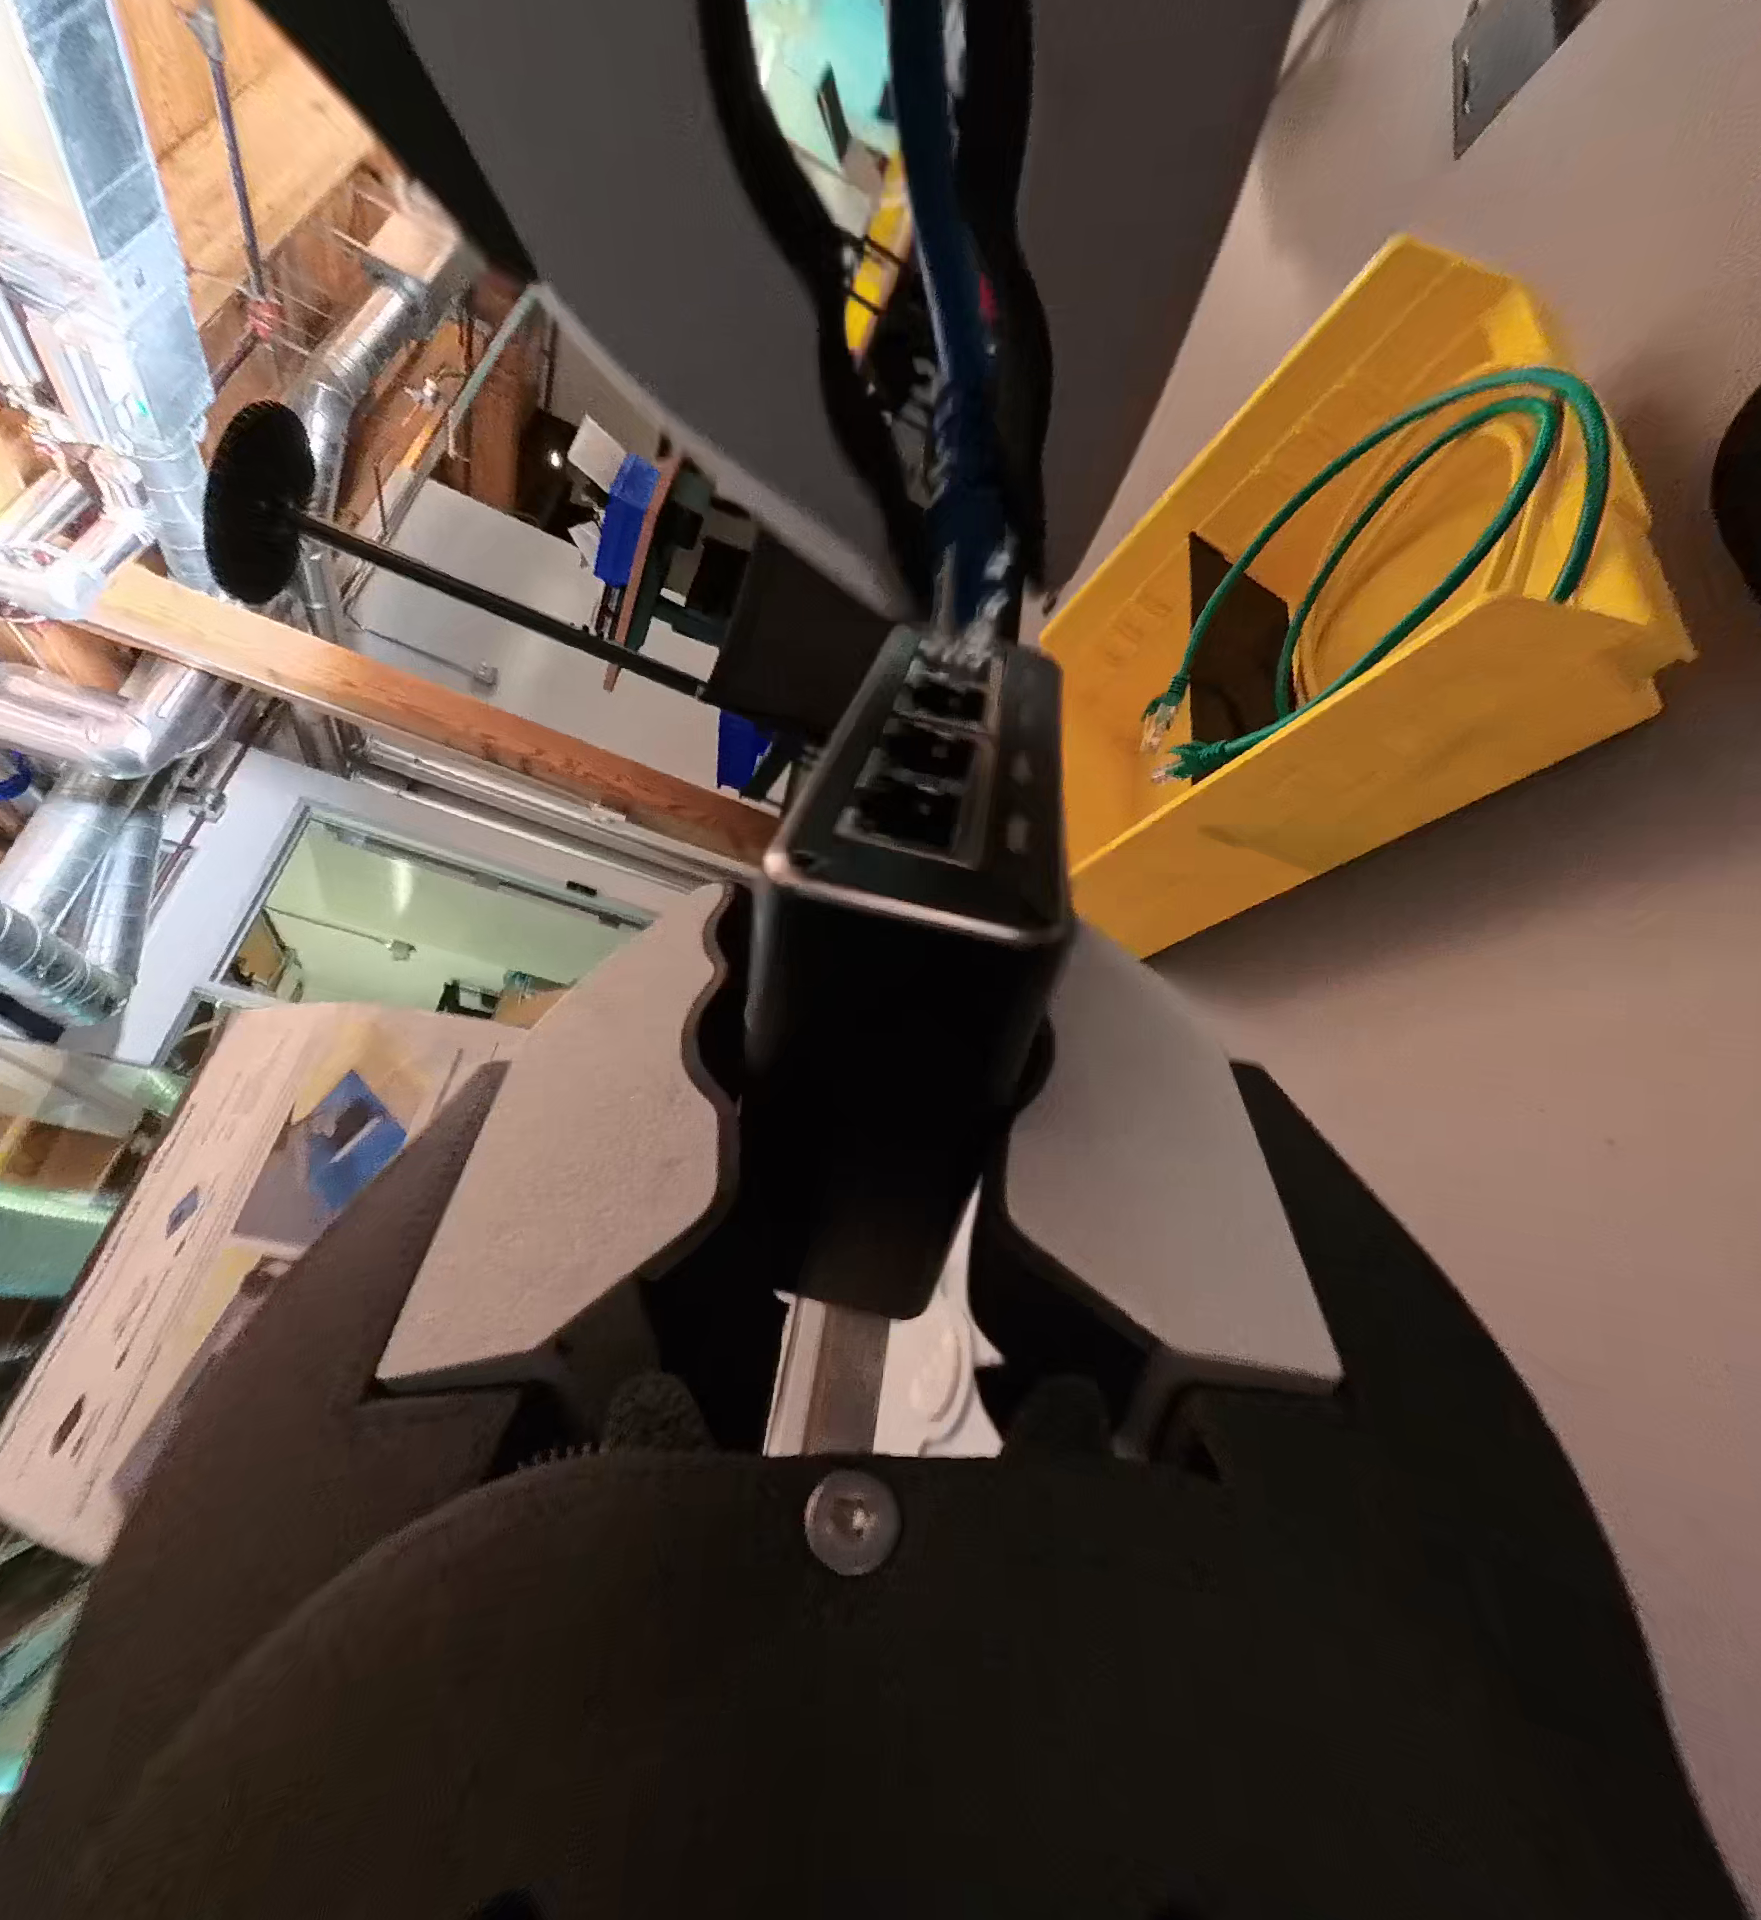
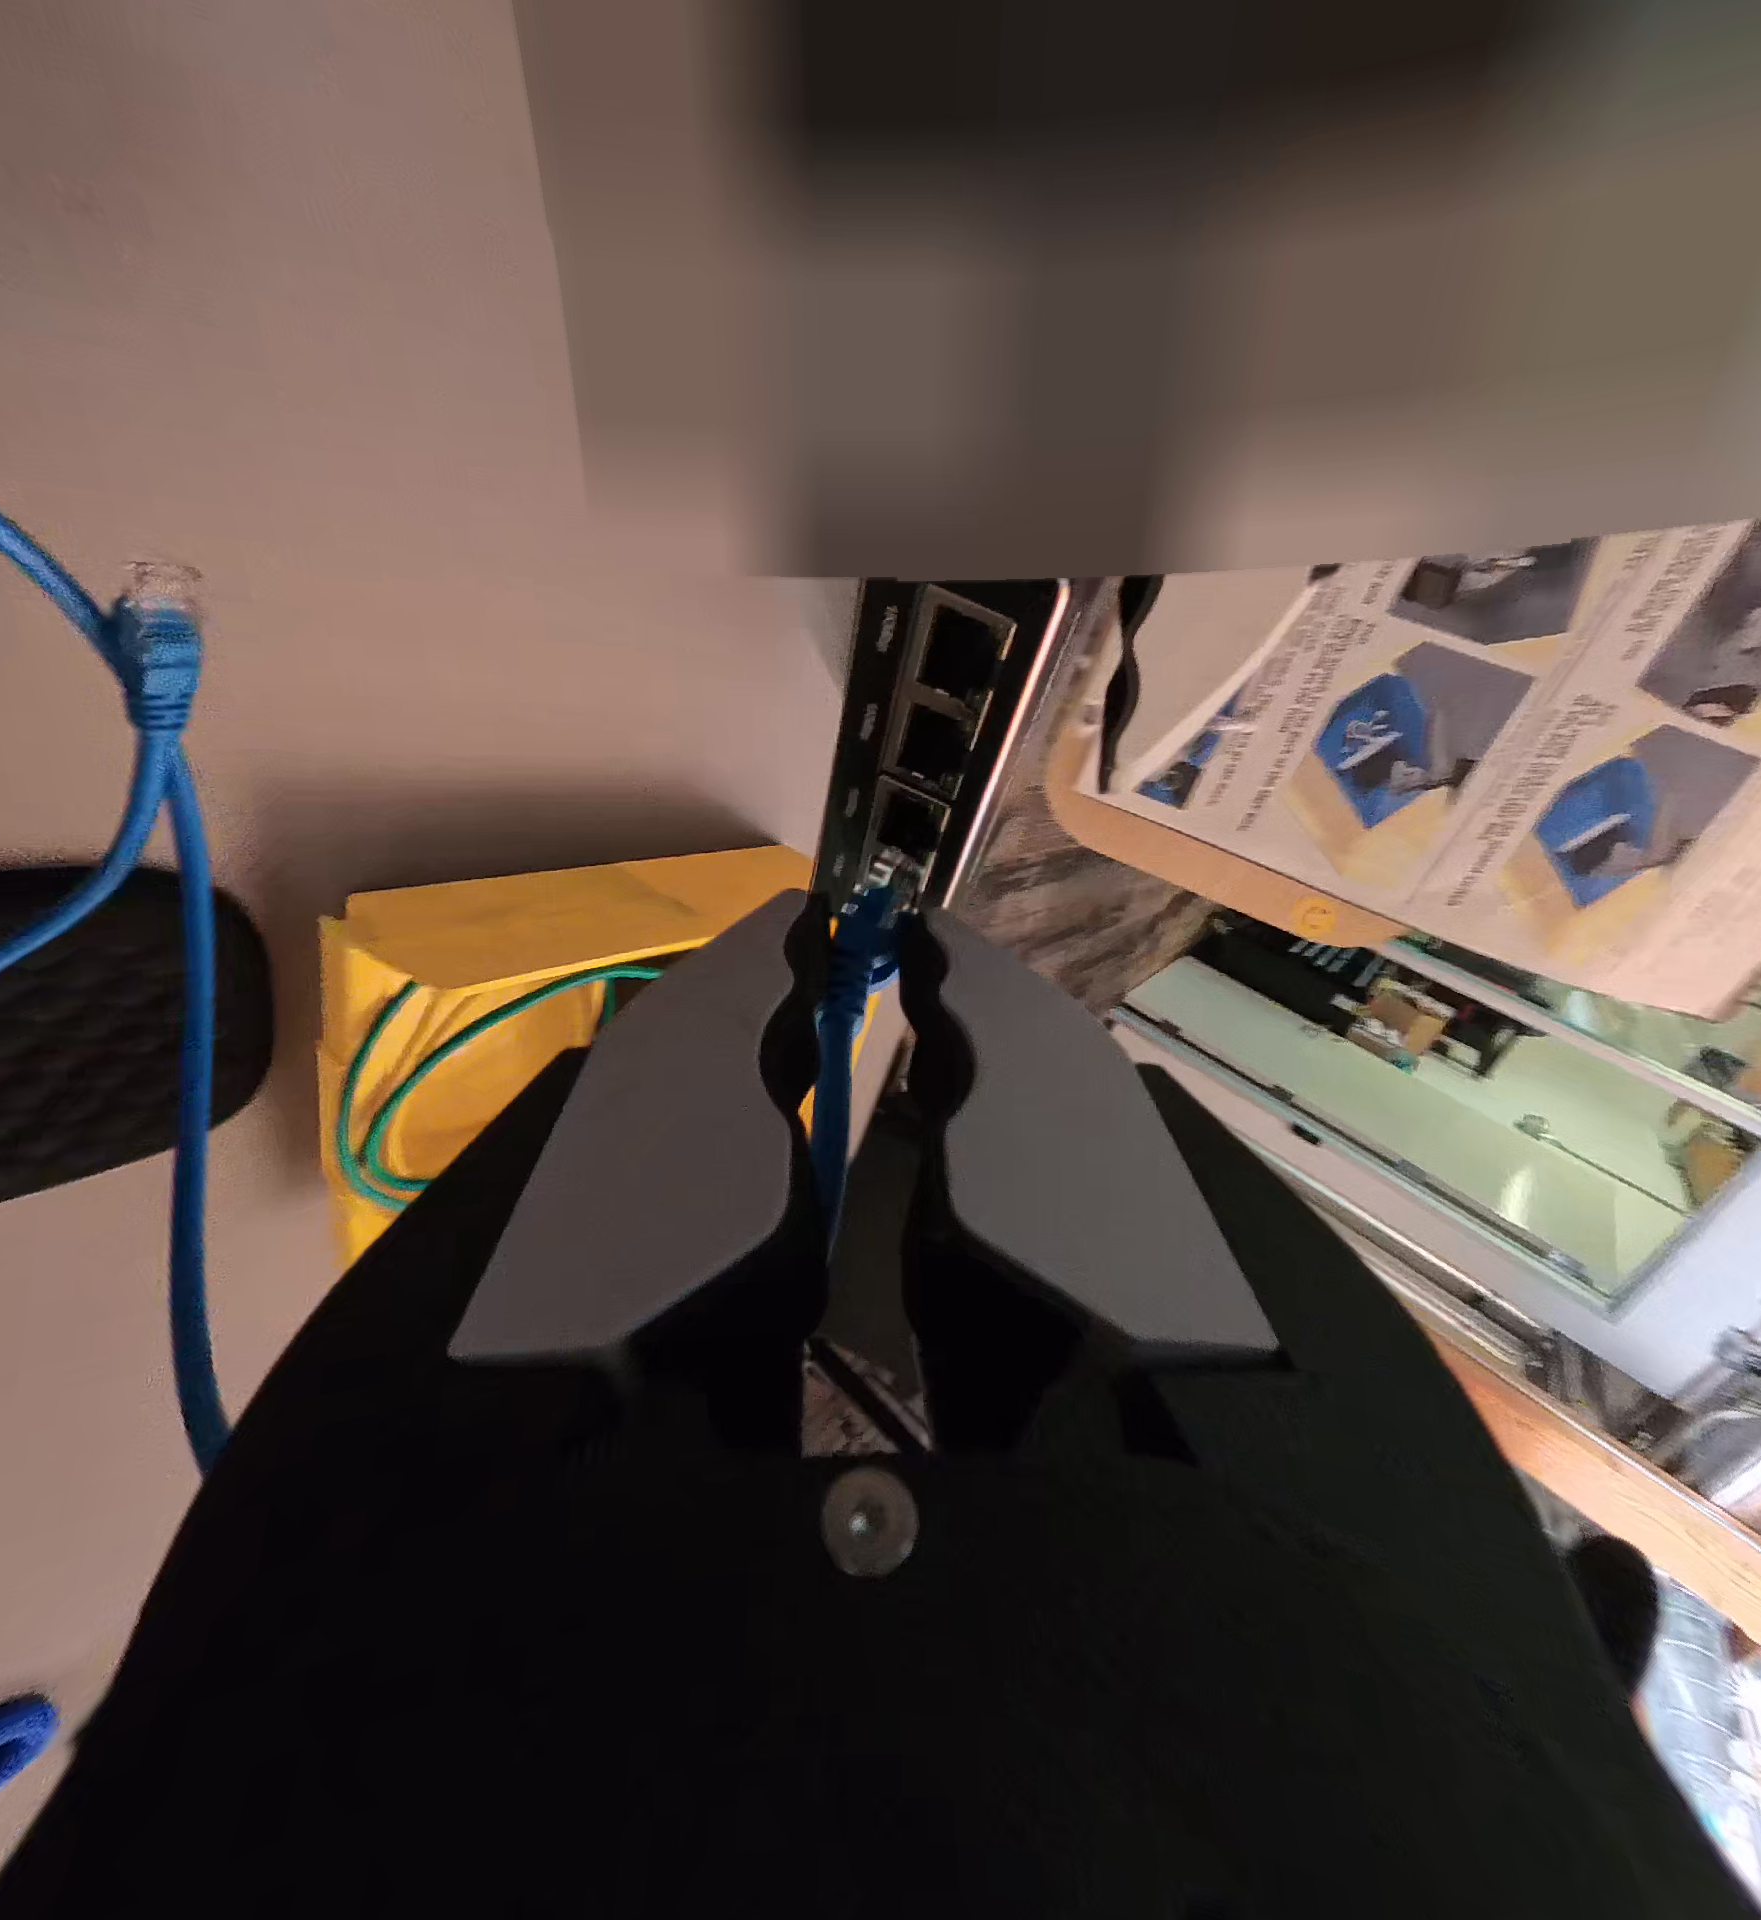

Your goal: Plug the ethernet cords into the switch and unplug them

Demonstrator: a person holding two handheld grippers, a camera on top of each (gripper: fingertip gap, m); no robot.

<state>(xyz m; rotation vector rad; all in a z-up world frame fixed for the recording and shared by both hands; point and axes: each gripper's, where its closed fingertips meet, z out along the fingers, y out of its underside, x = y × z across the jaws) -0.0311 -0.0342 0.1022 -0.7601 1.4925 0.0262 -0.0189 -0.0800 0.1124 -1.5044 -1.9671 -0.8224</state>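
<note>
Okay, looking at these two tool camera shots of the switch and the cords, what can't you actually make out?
- Whether the blue cord's plug is fully seated: both views, too blurred and small at the port.
- The switch's lower body: left wrist view, hidden between the left tool's fingers.
- The switch's top end: right wrist view, covered by a blur patch.
- The green cord's far loop: right wrist view, hidden behind the right tool.
</note>
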